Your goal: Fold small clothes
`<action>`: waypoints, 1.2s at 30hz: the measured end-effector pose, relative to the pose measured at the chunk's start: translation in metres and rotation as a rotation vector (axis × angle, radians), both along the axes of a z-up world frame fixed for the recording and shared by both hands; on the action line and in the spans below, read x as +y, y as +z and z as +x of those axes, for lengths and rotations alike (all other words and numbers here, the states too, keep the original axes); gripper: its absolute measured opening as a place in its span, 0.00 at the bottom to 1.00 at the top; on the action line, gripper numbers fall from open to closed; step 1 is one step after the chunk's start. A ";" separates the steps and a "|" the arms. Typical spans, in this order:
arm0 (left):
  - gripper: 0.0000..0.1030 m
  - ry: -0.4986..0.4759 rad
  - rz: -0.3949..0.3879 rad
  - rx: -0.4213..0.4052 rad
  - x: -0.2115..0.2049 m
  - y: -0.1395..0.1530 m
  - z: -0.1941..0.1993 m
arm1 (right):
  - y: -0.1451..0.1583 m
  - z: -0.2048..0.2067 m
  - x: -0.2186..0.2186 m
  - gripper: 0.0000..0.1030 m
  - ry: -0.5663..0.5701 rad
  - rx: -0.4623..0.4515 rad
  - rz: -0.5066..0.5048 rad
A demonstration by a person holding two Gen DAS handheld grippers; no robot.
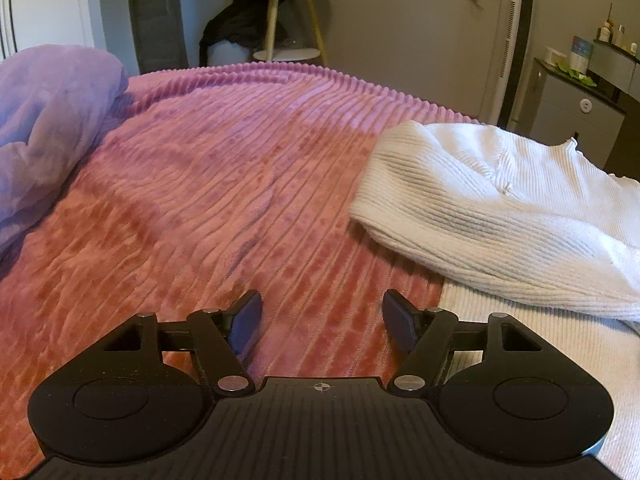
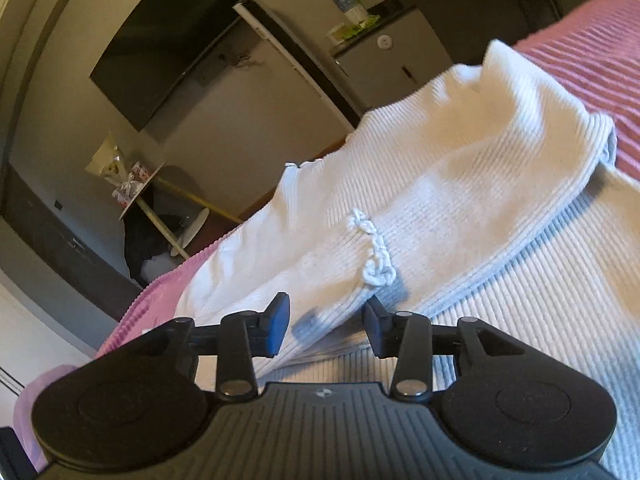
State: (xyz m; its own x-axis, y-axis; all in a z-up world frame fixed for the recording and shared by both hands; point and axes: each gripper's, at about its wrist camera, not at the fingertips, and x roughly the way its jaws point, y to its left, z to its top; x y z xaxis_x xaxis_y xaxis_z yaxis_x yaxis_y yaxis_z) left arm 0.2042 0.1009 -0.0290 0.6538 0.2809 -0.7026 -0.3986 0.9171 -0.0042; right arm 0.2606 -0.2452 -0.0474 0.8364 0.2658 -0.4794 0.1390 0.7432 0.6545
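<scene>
My right tongs stand part-open around the white top's fold, unclamped; left tongs wide, empty. Withdrawing carelessly could snag and undo it.

Left claw, right claw: matte black ribbed body, round side discs, silver pivot screws, dark blue finger pads, small crosshair mark.

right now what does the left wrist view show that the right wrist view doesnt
Only the left wrist view: a purple blanket and the left gripper, open over bare bedspread.
Only the right wrist view: a wall TV, the garment's drawstring, and the right gripper, open around a fold.
Both: the white garment, bedspread, side table and cabinet.
</scene>
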 end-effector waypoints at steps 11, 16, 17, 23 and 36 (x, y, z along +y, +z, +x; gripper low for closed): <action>0.72 -0.002 -0.010 -0.006 0.001 0.000 0.000 | 0.073 0.004 0.042 0.08 0.074 -0.223 -0.217; 0.72 -0.004 -0.007 -0.007 -0.001 0.000 0.000 | 0.111 -0.025 0.028 0.08 -0.014 -0.387 -0.330; 0.73 -0.004 -0.008 -0.007 -0.001 0.000 -0.001 | 0.110 -0.029 0.024 0.08 -0.041 -0.384 -0.366; 0.73 -0.007 -0.012 -0.007 -0.002 0.000 -0.001 | 0.061 -0.014 -0.011 0.08 -0.084 -0.170 -0.373; 0.75 -0.007 -0.009 -0.008 -0.003 -0.002 -0.001 | 0.020 -0.008 -0.033 0.10 -0.100 -0.039 -0.269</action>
State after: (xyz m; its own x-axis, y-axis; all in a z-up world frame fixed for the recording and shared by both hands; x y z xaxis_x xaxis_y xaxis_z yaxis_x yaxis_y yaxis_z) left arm 0.2034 0.0981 -0.0310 0.6615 0.2697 -0.6998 -0.3917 0.9200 -0.0157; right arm 0.2524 -0.2778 -0.0275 0.8714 0.0491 -0.4882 0.1984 0.8748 0.4420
